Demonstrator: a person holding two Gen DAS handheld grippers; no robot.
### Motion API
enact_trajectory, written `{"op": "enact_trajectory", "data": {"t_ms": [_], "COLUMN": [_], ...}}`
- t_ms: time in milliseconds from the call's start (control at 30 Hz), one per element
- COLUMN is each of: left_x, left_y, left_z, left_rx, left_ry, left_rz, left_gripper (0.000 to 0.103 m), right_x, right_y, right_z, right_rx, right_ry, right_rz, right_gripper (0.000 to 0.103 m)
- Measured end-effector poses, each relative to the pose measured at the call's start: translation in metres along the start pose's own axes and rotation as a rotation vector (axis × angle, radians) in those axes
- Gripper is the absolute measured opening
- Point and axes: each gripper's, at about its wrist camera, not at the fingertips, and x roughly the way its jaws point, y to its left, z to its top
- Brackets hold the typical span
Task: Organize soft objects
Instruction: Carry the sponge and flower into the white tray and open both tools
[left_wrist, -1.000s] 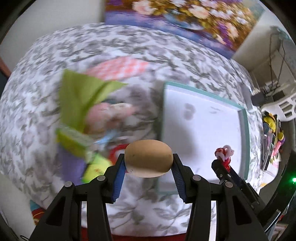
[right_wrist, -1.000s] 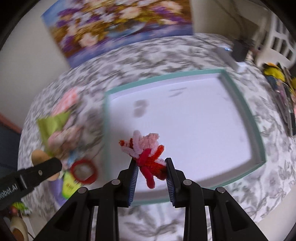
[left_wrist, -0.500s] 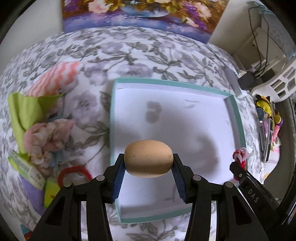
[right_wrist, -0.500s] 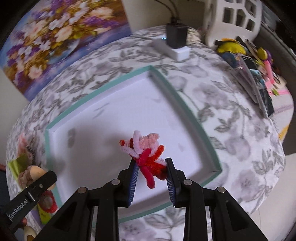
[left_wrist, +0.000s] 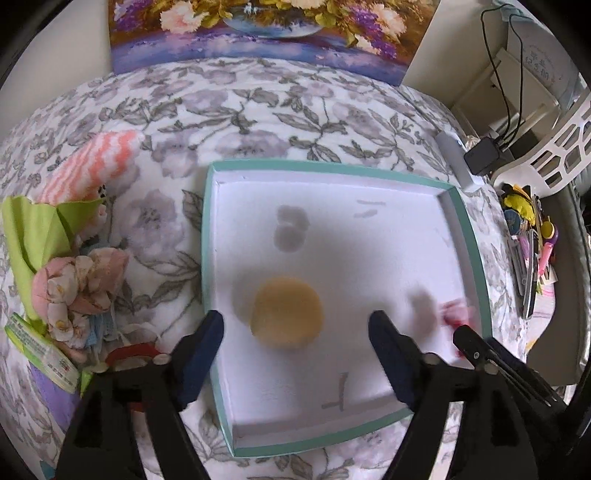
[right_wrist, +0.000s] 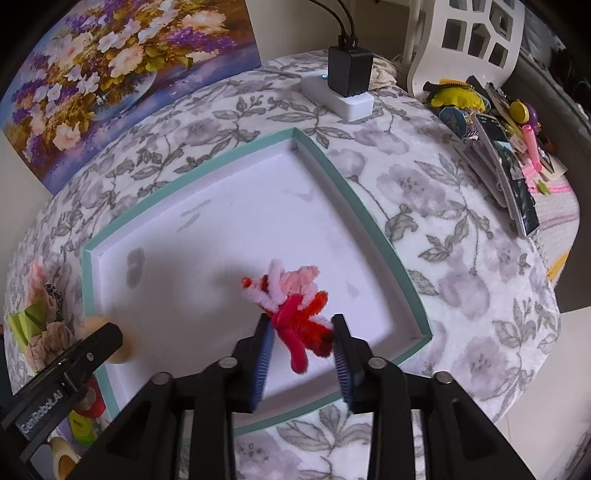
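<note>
The left hand-held gripper (left_wrist: 295, 328) stands with its jaws spread wide over the near-left part of the teal-rimmed tray (left_wrist: 476, 258). The tan egg-shaped soft object (left_wrist: 286, 312) lies blurred between and beyond the fingers, touching neither; whether it rests on the tray floor or is dropping cannot be told. The wide opening reads as a release over the tray, the evident collecting point.

The right hand-held gripper (right_wrist: 301, 339) is clamped on the red-and-pink pipe-cleaner figure (right_wrist: 291, 301), held above the tray's near-right area, apparently to set it apart from the egg.

Outward, the unsorted pile sits left of the tray on the flowered bed cover (left_wrist: 258, 110): fabric flowers (left_wrist: 77, 288), green cloth (left_wrist: 33, 232), striped sock (left_wrist: 92, 166). These are judged pending.
</note>
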Motion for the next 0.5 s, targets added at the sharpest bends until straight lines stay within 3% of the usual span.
{"op": "enact_trajectory", "data": {"t_ms": [67, 133, 300, 500], "left_x": [-0.001, -0.001, -0.005, -0.013], "left_y": [0.003, 0.007, 0.014, 0.019], "left_z": [0.001, 0.002, 0.003, 0.005], "left_rx": [-0.005, -0.019, -0.035, -0.050], "left_ry": [-0.005, -0.012, -0.037, -0.084], "left_rz": [0.026, 0.049, 0.079, 0.110], "left_gripper": [0.083, 0.088, 0.092, 0.092], "right_x": [-0.003, -0.006, -0.005, -0.004], "right_y": [-0.001, -0.001, -0.001, -0.002], "right_z": [0.000, 0.001, 0.000, -0.002], "right_rx": [0.002, 0.003, -0.004, -0.001], "right_ry": [-0.013, -0.026, -0.040, -0.053], "right_rz": [-0.015, -0.018, -0.035, -0.063], "right_gripper": [0.073, 0.075, 0.103, 0.103]}}
